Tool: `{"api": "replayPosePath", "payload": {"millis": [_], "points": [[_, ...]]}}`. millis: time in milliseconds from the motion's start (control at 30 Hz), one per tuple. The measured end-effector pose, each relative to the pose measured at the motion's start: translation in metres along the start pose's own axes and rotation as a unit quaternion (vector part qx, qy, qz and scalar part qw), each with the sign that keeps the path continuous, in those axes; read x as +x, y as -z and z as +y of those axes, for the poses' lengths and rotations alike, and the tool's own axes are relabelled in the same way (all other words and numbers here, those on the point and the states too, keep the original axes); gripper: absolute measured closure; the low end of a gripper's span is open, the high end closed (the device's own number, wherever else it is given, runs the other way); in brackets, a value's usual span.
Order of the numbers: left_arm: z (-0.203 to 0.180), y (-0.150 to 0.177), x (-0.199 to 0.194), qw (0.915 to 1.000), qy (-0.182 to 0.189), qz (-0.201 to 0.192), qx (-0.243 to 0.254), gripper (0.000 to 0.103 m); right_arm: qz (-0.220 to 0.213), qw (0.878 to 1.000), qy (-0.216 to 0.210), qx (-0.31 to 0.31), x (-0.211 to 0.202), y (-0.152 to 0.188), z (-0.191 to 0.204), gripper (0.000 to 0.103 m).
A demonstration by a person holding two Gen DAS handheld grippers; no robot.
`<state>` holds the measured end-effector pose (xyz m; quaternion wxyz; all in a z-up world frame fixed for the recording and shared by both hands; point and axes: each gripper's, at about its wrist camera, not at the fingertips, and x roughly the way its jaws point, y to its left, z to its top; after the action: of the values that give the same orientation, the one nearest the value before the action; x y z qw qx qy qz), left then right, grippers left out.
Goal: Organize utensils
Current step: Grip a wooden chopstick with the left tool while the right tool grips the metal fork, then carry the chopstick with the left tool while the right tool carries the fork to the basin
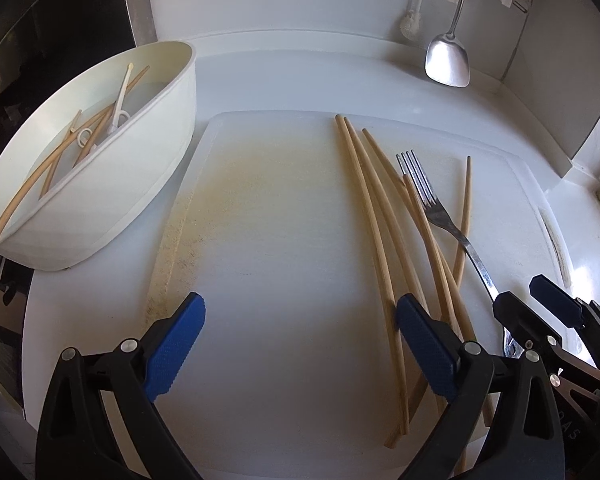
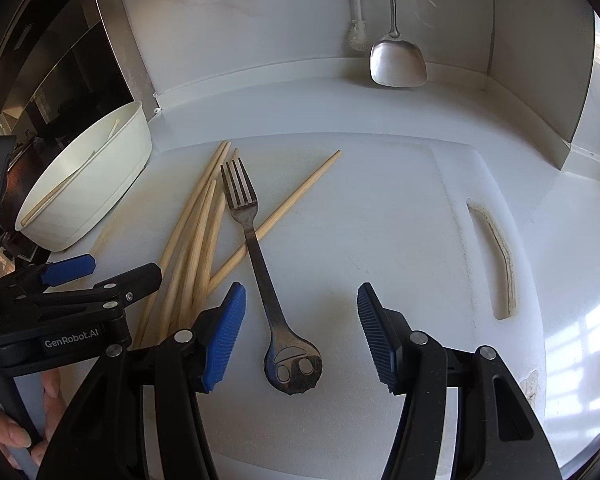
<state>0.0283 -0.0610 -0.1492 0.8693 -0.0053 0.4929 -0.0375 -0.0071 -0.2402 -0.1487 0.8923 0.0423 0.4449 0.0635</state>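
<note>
Black left gripper (image 2: 100, 270) ("GenRobot.AI" label)

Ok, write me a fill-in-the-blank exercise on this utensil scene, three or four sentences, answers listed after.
1. The metal fork lies on the white ____, across one of the chopsticks.
2. The white container to the left already holds several ____.
3. The right claw is ____, with the fork's handle end lying between its blue pads.
4. A metal ____ hangs against the back wall, its blade near the counter.

Missing words: cutting board; chopsticks; open; spatula
</note>
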Motion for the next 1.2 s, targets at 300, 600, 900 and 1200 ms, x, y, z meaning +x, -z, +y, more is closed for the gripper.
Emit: {"api": "replayPosePath", "payload": {"millis": [300,600,900,1200], "points": [[0.004,-0.004,0.009,0.9999,-0.014,0.006,0.002,0.008,0.003,0.999,0.012,-0.030,0.012,-0.007,0.009,0.047],[0.000,-0.012,0.012,0.9997,-0.009,-0.017,0.014,0.020,0.001,0.997,0.027,-0.074,0.023,-0.016,0.016,0.049],[-0.008,-0.017,0.006,0.9991,0.010,-0.023,0.034,0.067,0.013,0.994,0.003,-0.113,0.026,-0.017,0.025,0.077],[-0.008,-0.016,0.003,0.9986,0.026,-0.019,0.042,0.096,-0.001,0.996,-0.001,-0.086,0.019,-0.014,0.020,0.096]]}}
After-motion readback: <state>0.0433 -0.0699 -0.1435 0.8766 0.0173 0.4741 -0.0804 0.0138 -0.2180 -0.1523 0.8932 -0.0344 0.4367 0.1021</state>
